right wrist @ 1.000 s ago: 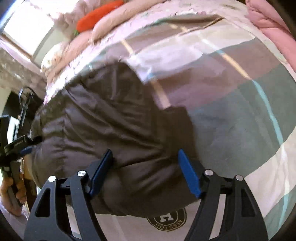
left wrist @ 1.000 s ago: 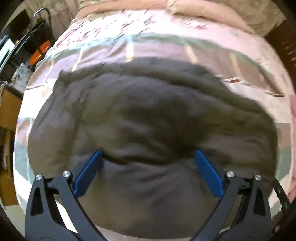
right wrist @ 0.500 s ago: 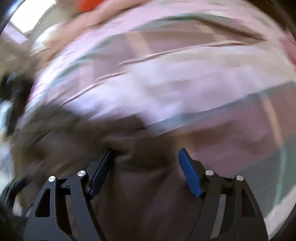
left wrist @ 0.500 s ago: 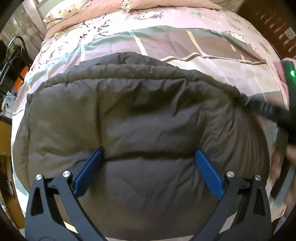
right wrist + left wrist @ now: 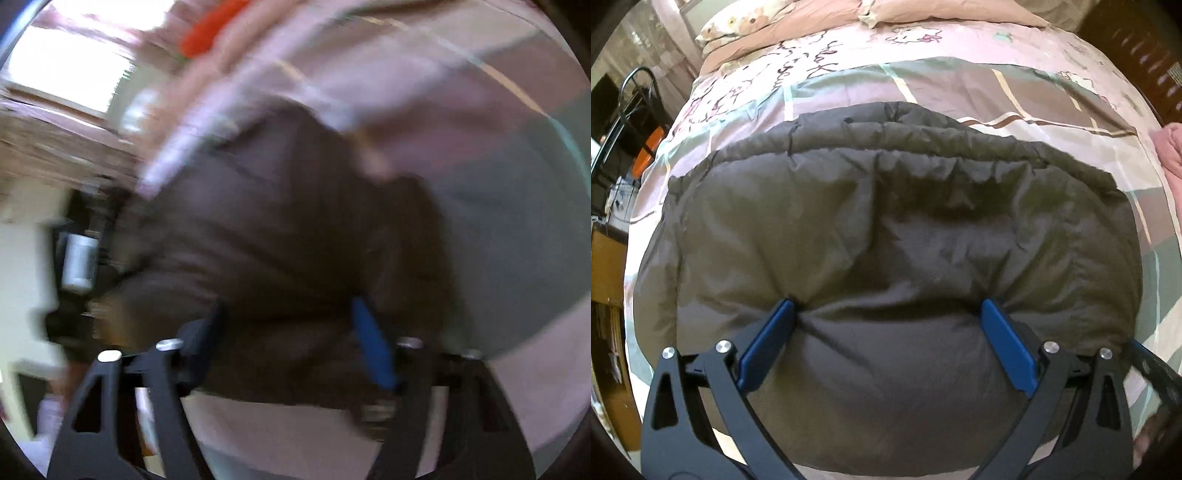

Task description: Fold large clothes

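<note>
One dark quilted jacket (image 5: 886, 229) is lying spread across the near part of the bed (image 5: 960, 85), and we are looking at it from both wrist cameras. In the left wrist view, our left gripper (image 5: 886, 325) is standing with its blue-padded fingers (image 5: 768, 343) wide apart, both tips pressing into the puffy fabric near the jacket's near edge, a bulge of padding swelling between them; nothing is being pinched. The jacket's far hem is lying in a gathered curve toward the middle of the bed, over the bedsheet's (image 5: 1034, 92) grey, brown and pink blocks. Pillows (image 5: 923, 11) are sitting along the head edge, and a pink blanket (image 5: 1172, 147) is resting at the bed's right edge.

The right wrist view is heavily blurred. There our right gripper (image 5: 291, 328) is showing its fingers spread, the blue pad (image 5: 373, 350) and the dark opposite finger set against the jacket (image 5: 277, 240) by its near edge, with the checked sheet (image 5: 498, 184) to the right. We cannot tell whether fabric is caught there. An orange shape (image 5: 210, 29) is showing near the far corner.
</note>
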`<move>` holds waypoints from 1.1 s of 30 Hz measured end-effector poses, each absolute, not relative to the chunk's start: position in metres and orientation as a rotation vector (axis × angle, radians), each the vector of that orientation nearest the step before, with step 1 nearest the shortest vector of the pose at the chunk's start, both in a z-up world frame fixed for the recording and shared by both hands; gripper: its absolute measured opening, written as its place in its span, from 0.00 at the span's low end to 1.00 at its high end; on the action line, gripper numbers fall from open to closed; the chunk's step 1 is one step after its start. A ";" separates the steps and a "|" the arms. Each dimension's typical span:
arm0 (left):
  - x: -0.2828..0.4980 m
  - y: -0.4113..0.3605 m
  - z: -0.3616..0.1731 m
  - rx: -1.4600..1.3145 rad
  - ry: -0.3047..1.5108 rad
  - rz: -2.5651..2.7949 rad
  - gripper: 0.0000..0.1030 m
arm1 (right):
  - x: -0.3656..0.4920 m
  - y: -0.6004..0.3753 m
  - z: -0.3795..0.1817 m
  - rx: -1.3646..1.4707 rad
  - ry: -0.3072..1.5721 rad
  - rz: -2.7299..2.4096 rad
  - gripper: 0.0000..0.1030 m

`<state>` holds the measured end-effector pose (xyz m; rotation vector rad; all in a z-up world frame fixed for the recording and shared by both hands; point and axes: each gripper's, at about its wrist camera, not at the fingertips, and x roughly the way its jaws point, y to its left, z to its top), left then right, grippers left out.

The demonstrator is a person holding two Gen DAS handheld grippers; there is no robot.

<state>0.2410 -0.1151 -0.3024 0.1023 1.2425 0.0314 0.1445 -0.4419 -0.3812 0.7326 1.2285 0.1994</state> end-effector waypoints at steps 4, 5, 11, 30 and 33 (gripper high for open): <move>0.229 -0.094 -0.282 0.125 1.181 0.058 0.98 | 0.145 -0.474 -0.362 0.677 1.247 -0.075 0.74; 0.226 -0.083 -0.276 0.123 1.168 0.074 0.98 | 0.145 -0.470 -0.346 0.674 1.191 -0.044 0.74; 0.219 -0.016 -0.268 0.056 1.181 0.157 0.98 | 0.181 -0.330 -0.269 0.420 1.086 0.215 0.74; 0.228 0.055 -0.299 0.005 1.217 0.130 0.98 | 0.247 -0.169 -0.303 0.136 1.181 0.175 0.80; 0.244 0.068 -0.297 0.000 1.215 0.171 0.98 | 0.272 -0.159 -0.302 0.130 1.191 0.179 0.80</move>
